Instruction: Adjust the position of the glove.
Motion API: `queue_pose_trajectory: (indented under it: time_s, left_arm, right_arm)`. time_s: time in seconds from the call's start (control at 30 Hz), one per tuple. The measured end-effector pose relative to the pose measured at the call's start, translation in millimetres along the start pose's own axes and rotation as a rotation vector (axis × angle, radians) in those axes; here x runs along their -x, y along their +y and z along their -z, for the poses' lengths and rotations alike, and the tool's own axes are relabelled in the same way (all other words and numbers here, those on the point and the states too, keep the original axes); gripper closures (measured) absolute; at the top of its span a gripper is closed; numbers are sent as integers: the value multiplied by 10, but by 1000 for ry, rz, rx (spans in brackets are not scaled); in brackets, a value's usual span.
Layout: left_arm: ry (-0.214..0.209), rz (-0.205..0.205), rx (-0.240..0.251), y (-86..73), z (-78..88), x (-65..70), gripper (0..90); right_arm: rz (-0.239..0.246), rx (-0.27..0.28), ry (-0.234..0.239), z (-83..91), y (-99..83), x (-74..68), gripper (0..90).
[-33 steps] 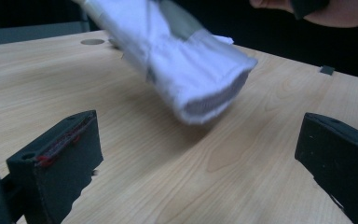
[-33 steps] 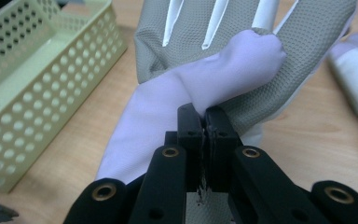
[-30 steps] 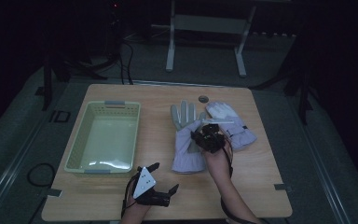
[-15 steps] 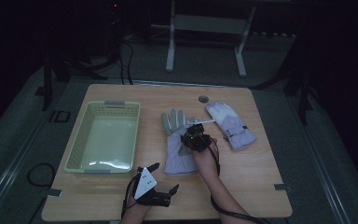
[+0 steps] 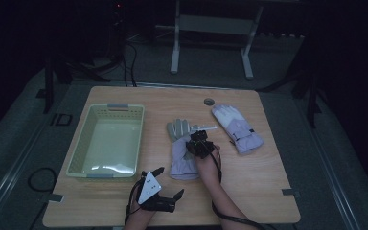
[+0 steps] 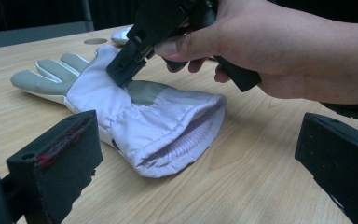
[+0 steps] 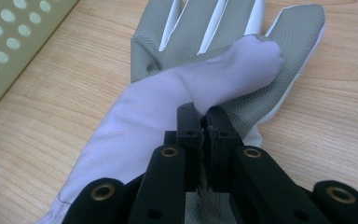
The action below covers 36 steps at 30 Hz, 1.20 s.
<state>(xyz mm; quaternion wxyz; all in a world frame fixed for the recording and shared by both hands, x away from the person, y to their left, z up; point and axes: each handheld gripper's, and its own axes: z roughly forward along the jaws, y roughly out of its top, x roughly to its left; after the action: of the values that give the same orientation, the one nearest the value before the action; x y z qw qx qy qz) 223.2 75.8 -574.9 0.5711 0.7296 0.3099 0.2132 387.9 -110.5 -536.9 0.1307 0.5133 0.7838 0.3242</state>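
Observation:
A pale lilac glove with a grey palm lies palm-up in the middle of the wooden table, cuff toward me. My right gripper points down onto the glove's palm, jaws shut and pinching a fold of fabric. In the left gripper view the right gripper's tip sits at the grey palm patch of the glove. A second, matching glove lies apart to the right. My left gripper rests open near the front edge, its jaws wide apart with nothing between them.
A pale green plastic basket stands at the table's left, a little left of the held glove. A round grommet is set in the table's far edge. A metal stand is on the floor behind the table.
My right gripper has moved left and down with the glove, drawing it off the second glove toward the basket. The left gripper has stayed in place.

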Motion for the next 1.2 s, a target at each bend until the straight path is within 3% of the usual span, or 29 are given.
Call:
queue_pose_trajectory:
  time_s: [0.1,0.37,0.47,0.57,0.6,0.63,0.67,0.93,1.07,1.1,1.13,1.2]
  left_arm:
    - [-2,2,0,0,-2,-2,6]
    - [-4,3,-4,2,-4,-4,6]
    - [-6,5,-5,2,-6,-5,6]
    - [-7,7,-3,2,-6,-7,6]
    - [-9,10,-4,2,-5,-10,6]
    - [-9,11,-4,2,-6,-11,6]
    - [-9,11,-5,3,-6,-11,6]
    - [-8,17,-5,3,-9,-13,6]
    - [-10,17,-6,4,-9,-17,6]
    - [-9,18,-6,4,-9,-19,6]
    - [-9,18,-6,4,-9,-19,6]
    - [-7,18,-7,3,-8,-19,6]
  right_arm:
    - [2,15,-38,17,-4,11,860]
    - [16,6,-13,-6,-1,64,841]
    - [15,14,17,78,14,105,699]
    - [28,23,19,110,13,118,651]
    - [51,18,38,201,21,170,558]
    - [51,18,38,201,21,170,558]
    - [80,30,26,290,26,217,522]
    - [163,60,39,561,32,433,502]
    - [184,82,45,684,38,597,483]
    - [191,94,43,742,41,691,474]
    - [191,94,43,742,41,691,474]
    - [197,85,16,806,47,855,453]
